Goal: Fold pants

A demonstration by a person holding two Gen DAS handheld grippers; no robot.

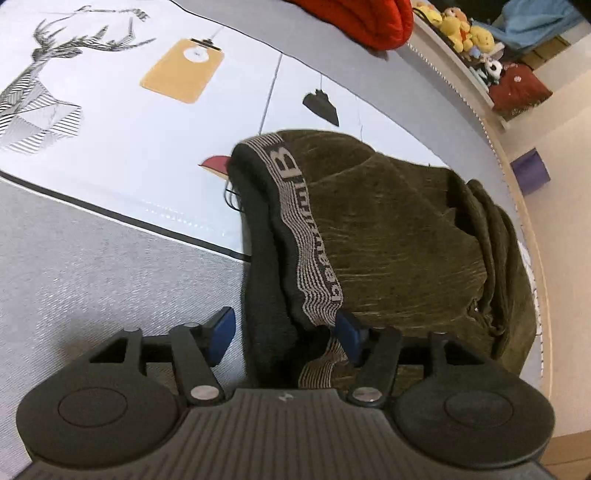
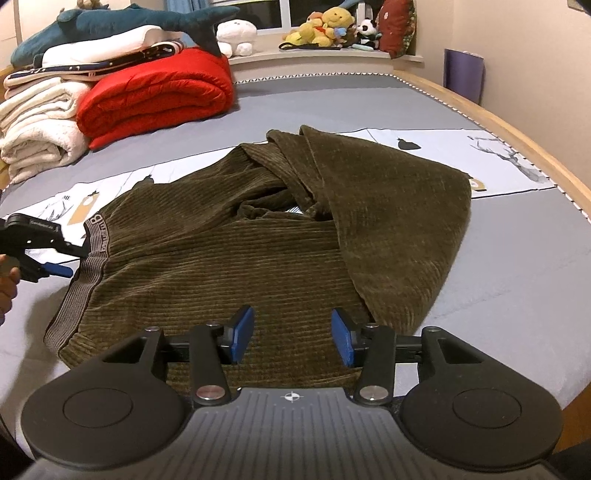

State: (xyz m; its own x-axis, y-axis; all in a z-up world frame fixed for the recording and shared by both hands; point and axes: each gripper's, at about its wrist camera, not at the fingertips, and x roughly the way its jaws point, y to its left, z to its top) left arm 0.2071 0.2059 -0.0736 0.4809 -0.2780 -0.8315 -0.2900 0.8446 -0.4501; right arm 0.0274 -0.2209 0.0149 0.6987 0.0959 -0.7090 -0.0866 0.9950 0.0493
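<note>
From the left wrist, the left gripper (image 1: 286,332) stood with fingers apart astride the waistband (image 1: 291,206) of olive pants (image 1: 391,229) on the bed (image 1: 92,266), legs hidden behind bunched cloth. From the right wrist, the right gripper (image 2: 291,341) hovered spread over the pants' near hem, waistband toward the bed's left side, legs folded back rightward.

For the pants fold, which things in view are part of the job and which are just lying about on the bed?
Part of the job:
- olive corduroy pants
- their waistband
- left gripper, open around the waistband
- right gripper, open over the pants

Lying about:
- red quilt
- white blankets
- shark plush
- stuffed toys
- printed sheet
</note>
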